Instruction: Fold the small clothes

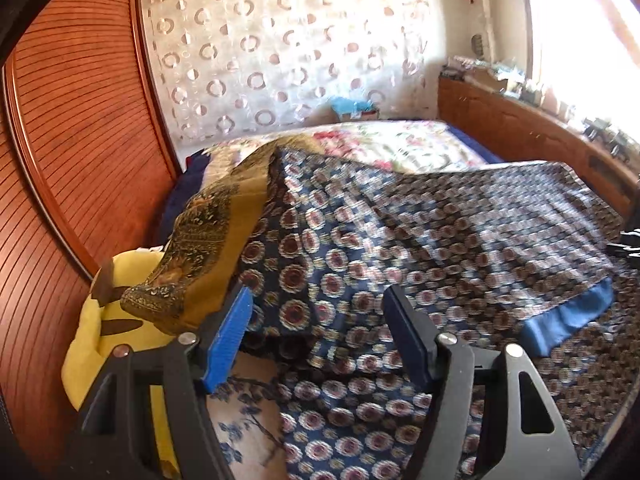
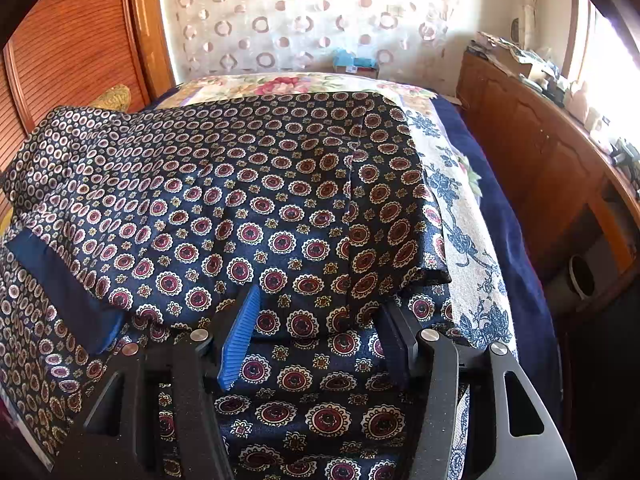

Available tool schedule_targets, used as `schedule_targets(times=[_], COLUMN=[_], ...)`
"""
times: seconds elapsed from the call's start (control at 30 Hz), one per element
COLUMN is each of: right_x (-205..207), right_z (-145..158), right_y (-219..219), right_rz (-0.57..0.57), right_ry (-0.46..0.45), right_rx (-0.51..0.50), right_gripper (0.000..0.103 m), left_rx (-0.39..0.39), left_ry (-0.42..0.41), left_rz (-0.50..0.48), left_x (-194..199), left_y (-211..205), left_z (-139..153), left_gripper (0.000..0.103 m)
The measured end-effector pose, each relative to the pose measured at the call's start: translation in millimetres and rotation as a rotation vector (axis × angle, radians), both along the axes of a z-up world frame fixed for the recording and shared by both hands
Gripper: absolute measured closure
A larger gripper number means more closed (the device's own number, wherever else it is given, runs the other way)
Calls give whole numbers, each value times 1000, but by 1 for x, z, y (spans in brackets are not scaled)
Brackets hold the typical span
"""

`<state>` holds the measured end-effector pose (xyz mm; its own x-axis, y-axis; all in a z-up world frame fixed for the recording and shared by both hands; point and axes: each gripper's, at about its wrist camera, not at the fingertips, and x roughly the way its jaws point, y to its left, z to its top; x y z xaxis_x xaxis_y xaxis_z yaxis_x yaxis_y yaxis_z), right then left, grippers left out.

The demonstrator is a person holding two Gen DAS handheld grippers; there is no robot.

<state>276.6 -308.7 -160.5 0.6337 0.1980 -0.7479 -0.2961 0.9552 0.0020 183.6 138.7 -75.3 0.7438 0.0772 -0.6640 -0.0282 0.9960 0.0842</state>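
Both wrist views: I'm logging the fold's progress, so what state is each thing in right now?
Patterned navy garment: partly folded on the bed, a layer doubled over, blue lining turned out.
Gold-brown cloth: crumpled, draped at the garment's edge.
Left gripper: open, garment below, nothing pinched.
Right gripper: open over the fold's near edge.
Floral bedspread: spread flat.

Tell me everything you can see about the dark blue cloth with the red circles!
The dark blue cloth with red and cream circle medallions looks thin and silky, with a plain blue band along one edge. It lies partly folded in layers on the flowery bedspread. A mustard-gold patterned cloth lies beside it, overlapping one edge. Both grippers hover over it with jaws apart, not pinching it.
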Motion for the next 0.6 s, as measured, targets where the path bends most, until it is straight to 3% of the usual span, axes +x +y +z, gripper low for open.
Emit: schedule_targets(times=[0.07, 0.1, 0.13, 0.27, 0.5, 0.53, 0.57, 0.6], right_x=[0, 0, 0, 0, 0, 1, 3, 4], right_z=[0, 0, 0, 0, 1, 2, 4, 6], right_y=[0, 0, 0, 0, -2, -4, -4, -7], right_rz=[0, 0, 0, 0, -17, -26, -29, -27], right_ry=[0, 0, 0, 0, 2, 8, 14, 19], right_rx=[0, 0, 0, 0, 6, 17, 18, 29], right_gripper=[45, 45, 45, 45, 45, 50, 69, 80], left_rx=[-2, -4, -4, 25, -66, -77, -83, -100], left_ry=[29, 42, 57, 81, -15, -27, -34, -45], left_rz=[13, 16, 17, 15, -43, -53, -58, -68], left_x=[8, 11, 13, 17, -11, -15, -17, -21], left_y=[5, 7, 10, 11, 3, 2, 1, 0], left_z=[-6, -8, -12, -13, 21, 25, 29, 34], left_gripper=[64, 69, 84, 102, 103, 103, 103, 103])
